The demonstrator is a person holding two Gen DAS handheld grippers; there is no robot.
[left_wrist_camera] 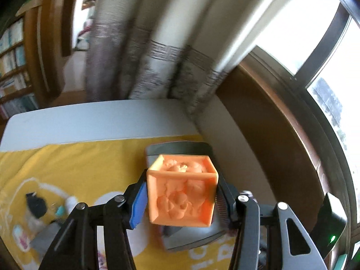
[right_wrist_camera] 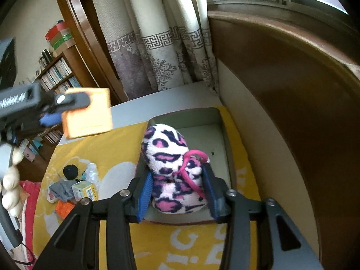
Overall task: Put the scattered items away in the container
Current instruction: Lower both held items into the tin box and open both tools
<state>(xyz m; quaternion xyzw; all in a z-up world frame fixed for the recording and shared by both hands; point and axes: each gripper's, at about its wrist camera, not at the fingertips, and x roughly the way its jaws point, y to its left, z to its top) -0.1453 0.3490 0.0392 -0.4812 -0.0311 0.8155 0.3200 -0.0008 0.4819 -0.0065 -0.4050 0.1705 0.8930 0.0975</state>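
1. Left wrist view: the left gripper (left_wrist_camera: 180, 202) holds an orange cube (left_wrist_camera: 182, 191) between its two fingers. The blue pad (left_wrist_camera: 137, 207) of one finger presses one side face; the other finger bears on the opposite face. The cube carries moulded relief on its faces.
2. Directly below and beyond the held cube lies the grey container (left_wrist_camera: 180, 149), resting on a yellow cloth (left_wrist_camera: 90, 168). Only its far rim and a near corner show around the cube.
3. Ahead of the cloth, a bare strip of grey tabletop (left_wrist_camera: 90, 121) runs to the curtain (left_wrist_camera: 146, 45).
4. To the left of the left gripper, small loose items lie on the cloth, among them a black object (left_wrist_camera: 36, 204); blur prevents closer identification.
5. Right wrist view: the right gripper (right_wrist_camera: 177, 193) has a pink, white and dark spotted plush toy (right_wrist_camera: 171, 168) between its blue pads. Both pads touch the toy's lower part, and a pink cord (right_wrist_camera: 191, 168) hangs across it.
6. The toy sits over the near end of the grey container (right_wrist_camera: 222, 135); the far end of the container shows bare floor.
7. To the upper left of the right gripper, the left gripper (right_wrist_camera: 67, 101) carries the orange cube (right_wrist_camera: 90, 117) in the air, left of the container.
8. To the lower left of the right gripper, scattered items remain on the cloth: a black object (right_wrist_camera: 70, 171), a grey cloth piece (right_wrist_camera: 60, 191), a small box (right_wrist_camera: 85, 191) and an orange item (right_wrist_camera: 64, 209).
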